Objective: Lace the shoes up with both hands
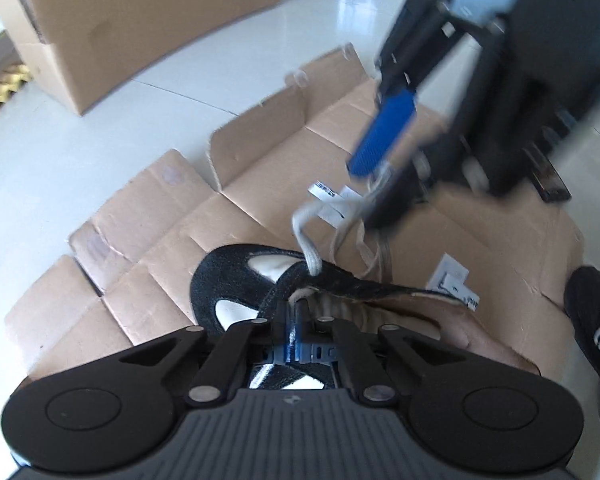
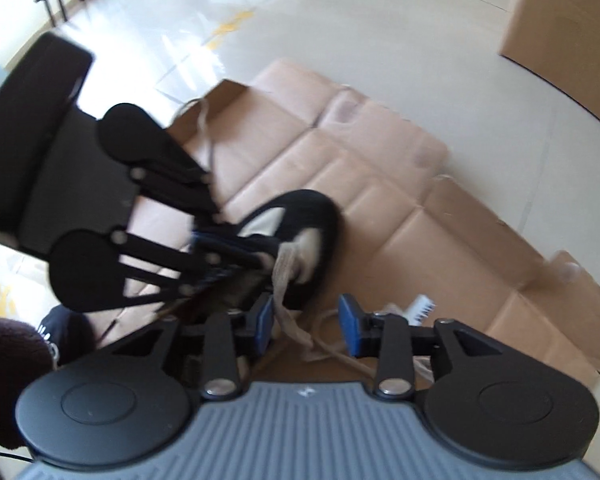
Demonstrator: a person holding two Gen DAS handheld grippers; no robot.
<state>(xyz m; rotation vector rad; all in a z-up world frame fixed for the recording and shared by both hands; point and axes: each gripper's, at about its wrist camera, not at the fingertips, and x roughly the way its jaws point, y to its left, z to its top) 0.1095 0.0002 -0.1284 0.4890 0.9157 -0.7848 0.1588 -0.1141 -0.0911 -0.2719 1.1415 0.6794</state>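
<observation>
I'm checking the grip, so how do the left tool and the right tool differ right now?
The left tool is shut at the shoe's lace holes; the right tool stands open. The left one sits on the shoe; the right one hovers over loose lace. Both have blue pads and point down.

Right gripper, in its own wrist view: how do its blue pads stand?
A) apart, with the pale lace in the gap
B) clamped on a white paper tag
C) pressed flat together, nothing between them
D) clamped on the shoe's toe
A: the right gripper has its blue pads standing apart, and the lace hangs in the gap beside the left pad, not pinched between the two.
</observation>
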